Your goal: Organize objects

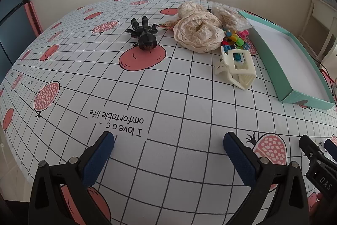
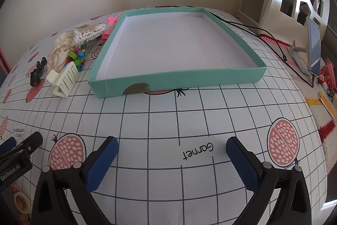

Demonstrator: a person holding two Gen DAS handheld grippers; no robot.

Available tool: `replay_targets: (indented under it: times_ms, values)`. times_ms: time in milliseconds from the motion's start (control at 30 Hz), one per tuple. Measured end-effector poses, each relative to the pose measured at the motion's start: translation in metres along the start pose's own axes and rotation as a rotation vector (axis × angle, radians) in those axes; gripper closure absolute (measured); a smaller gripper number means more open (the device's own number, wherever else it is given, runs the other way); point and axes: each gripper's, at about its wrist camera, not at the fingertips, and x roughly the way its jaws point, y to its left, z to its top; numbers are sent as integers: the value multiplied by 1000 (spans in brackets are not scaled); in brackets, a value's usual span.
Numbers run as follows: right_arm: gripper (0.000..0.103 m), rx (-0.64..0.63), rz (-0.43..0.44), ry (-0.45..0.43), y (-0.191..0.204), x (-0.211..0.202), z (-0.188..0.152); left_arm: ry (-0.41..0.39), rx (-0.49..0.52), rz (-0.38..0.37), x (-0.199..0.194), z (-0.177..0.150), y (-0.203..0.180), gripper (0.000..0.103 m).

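Left gripper (image 1: pixel 168 140): hovering low over the near part of the tablecloth (image 1: pixel 168 98), its blue-padded fingers (image 1: pixel 99 159) standing wide apart and gripping nothing.
Black figurine (image 1: pixel 144 34): lying flat on the cloth well ahead of the left gripper, its head resting on a printed red fruit.
Lace trim bundle (image 1: pixel 198 33): sitting just right of the figurine, piled in cream-coloured loops.
Bag of cotton swabs (image 1: pixel 229 16): leaning against the far right side of the lace.
Coloured clips (image 1: pixel 233 39): lying heaped between the lace and the box wall, touching the lace.
White hair claw (image 1: pixel 236 69): lying on its side in front of the coloured clips, near the box but apart from it.
Pink tube (image 2: pixel 108 27): lying beside the box's left wall, behind the swab bag.
Teal box (image 2: pixel 177 77): sitting to the right of the pile, its white inside showing bare.
Right gripper (image 2: pixel 171 147): hovering in front of the box's near wall, its fingers spread wide and carrying nothing.
Phone on stand (image 2: pixel 313 50): standing at the far right, with a black cable running to it.
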Motion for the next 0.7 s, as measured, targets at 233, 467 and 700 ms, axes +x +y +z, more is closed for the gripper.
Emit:
replay_targets:
  times_ms: [233,467,700]
  values:
    - [0,-2,2,-3,-2,0,-2,3,-1,0,-1,2,0,0]
    - [0,-1,0,-4,-3,0,-3,2,-2,2,-1,2,0,0]
    - [0,-2,0,-4,-3,0,-2,5,-1,3,-2,2,-1,0]
